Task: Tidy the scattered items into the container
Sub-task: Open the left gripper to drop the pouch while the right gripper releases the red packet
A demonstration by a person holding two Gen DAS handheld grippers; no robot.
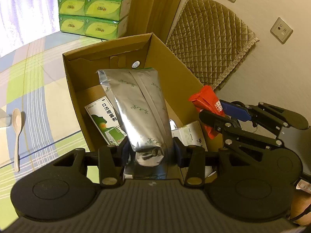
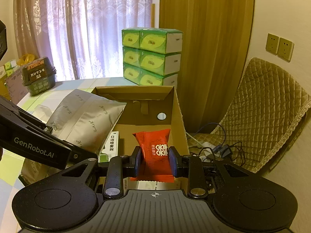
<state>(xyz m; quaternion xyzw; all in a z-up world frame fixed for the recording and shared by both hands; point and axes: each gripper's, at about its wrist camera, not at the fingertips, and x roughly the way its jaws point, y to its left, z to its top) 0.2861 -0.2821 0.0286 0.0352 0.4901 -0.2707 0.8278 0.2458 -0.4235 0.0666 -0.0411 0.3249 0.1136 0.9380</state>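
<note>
A silver foil pouch is clamped in the left gripper, a red packet in the right gripper; both are held over the open cardboard box. Below the fingers, two medicine cartons are already boxed. One spoon, well left of the fingers, appears left to tidy.

Backlit lilac curtains, cream wall with sockets, quilted chair.
</note>
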